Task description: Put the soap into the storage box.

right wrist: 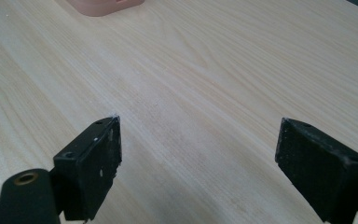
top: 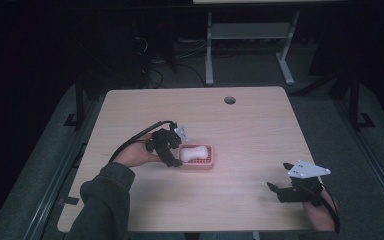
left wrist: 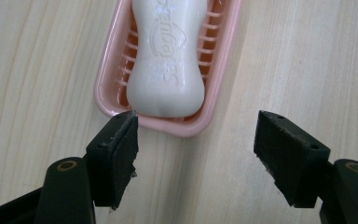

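A white bar of soap (top: pixel 193 152) (left wrist: pixel 168 56) lies lengthwise in a pink ribbed soap dish (top: pixel 211 159) (left wrist: pixel 216 79) near the middle of the wooden table. My left gripper (top: pixel 176 150) (left wrist: pixel 196 144) sits at the dish's left end, open, its pads just short of the dish rim and touching nothing. At the table's front right my right gripper (top: pixel 278 181) (right wrist: pixel 198 163) is open above bare wood, with a corner of the pink dish (right wrist: pixel 105 5) far ahead of it.
The light wooden table (top: pixel 255 130) has a round cable hole (top: pixel 229 100) near its far edge. Beyond it the legs of a white desk frame (top: pixel 210 50) stand on the dark floor. Cables trail from both grippers.
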A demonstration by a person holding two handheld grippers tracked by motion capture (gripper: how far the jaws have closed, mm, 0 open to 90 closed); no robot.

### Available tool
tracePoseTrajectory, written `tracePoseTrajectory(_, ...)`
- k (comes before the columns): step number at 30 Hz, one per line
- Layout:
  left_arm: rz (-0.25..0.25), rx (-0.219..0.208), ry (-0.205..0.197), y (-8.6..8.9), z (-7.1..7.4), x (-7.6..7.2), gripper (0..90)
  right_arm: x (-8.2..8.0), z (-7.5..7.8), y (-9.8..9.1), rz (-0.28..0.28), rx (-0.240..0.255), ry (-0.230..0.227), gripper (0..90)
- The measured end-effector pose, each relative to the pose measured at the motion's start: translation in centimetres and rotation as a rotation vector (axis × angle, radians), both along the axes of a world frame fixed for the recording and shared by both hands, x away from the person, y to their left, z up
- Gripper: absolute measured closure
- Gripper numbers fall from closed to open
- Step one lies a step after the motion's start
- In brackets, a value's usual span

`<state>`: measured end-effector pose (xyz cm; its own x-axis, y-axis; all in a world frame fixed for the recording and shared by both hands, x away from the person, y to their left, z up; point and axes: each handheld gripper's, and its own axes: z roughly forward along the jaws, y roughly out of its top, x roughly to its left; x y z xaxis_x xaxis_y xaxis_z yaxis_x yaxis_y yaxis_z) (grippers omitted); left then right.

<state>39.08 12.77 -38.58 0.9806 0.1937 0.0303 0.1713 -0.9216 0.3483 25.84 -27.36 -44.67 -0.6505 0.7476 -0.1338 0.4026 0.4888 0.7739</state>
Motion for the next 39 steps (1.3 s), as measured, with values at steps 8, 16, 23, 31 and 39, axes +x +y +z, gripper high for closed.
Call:
tracePoseTrajectory(8, -0.007, 0.008, 0.0, 0.3, -0.1, -0.8, 28.1, 0.2, -0.1, 0.3, 0.003, -0.012, 0.003, 13.7)
tracePoseTrajectory(16, 0.012, -0.001, 0.0, 1.3, -0.6, -1.3, 27.9, 0.1, -0.1, 0.3, 0.0, -0.015, 0.007, 13.7)
tracePoseTrajectory(23, 0.021, -0.011, -0.003, 2.1, -0.9, -1.8, 27.1, 0.1, -0.1, 0.3, -0.006, -0.019, 0.008, 13.8)
tracePoseTrajectory(31, 0.028, -0.015, -0.01, 2.8, -1.0, -2.5, 26.2, 0.1, -0.2, 0.3, -0.009, -0.024, 0.008, 13.8)
tracePoseTrajectory(39, 0.038, -0.017, -0.006, 3.4, -1.5, -2.8, 25.3, 0.2, -0.2, 0.4, -0.009, -0.027, 0.01, 13.8)
